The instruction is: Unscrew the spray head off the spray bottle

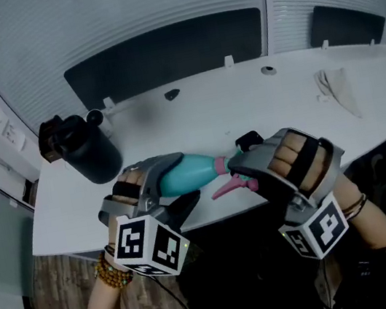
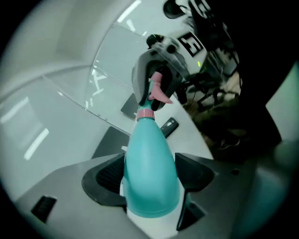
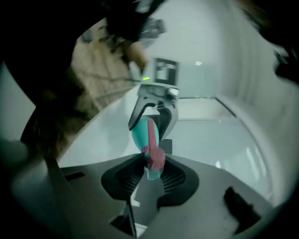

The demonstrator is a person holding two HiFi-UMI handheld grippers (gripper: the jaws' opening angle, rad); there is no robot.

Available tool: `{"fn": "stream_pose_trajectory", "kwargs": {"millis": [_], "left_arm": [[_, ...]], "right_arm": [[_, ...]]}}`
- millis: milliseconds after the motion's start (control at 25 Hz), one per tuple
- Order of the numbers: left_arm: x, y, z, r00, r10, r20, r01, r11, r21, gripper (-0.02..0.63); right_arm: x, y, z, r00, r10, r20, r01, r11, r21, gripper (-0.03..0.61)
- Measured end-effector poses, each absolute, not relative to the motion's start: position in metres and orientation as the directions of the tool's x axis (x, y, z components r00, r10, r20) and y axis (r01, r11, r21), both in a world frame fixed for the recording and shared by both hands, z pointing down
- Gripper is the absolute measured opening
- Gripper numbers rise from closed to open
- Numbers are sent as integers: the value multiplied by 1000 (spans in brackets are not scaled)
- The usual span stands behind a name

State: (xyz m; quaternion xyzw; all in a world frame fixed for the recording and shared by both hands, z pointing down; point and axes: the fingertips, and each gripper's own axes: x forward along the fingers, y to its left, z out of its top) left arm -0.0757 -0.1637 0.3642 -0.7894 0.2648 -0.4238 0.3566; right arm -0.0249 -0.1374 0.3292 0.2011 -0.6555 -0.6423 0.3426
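A teal spray bottle (image 1: 193, 174) lies level in the air over the front edge of the white table (image 1: 258, 105). My left gripper (image 1: 163, 186) is shut on its wide body (image 2: 150, 172), with a pad on each side. The pink spray head (image 1: 232, 181) points to the right, its trigger hanging down. My right gripper (image 1: 249, 168) is shut on that spray head (image 3: 154, 158), whose pink part sits between the two ribbed pads. In the right gripper view the teal body (image 3: 138, 135) runs away toward the left gripper (image 3: 154, 105). The left gripper view shows the pink collar and head (image 2: 155, 95) inside the right gripper (image 2: 161, 74).
A black jug (image 1: 88, 152) stands at the table's left. A crumpled cloth (image 1: 336, 88) lies at the far right. A small dark object (image 1: 172, 94) and a round fitting (image 1: 268, 70) sit near the back edge. Dark panels line the wall behind.
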Motion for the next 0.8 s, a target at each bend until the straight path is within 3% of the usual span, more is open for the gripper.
{"fn": "stream_pose_trajectory", "kwargs": {"millis": [80,200,800], "left_arm": [[-72,-153,374,586,-593,553,-158,-752,-640,342],[-69,-143,379,660,-495,565,-180,-835,-521,342],[-91,-167,376,604,-636,481,-227,-715,-661,342]], "right_arm": [[-23,-135,339,-653,-740,162,349,-104,931,91],[-21,-131,346,-674,-718,172,383,-140,913,91],[-3,-145,324,-681,-726,93,226,-88,970,92]]}}
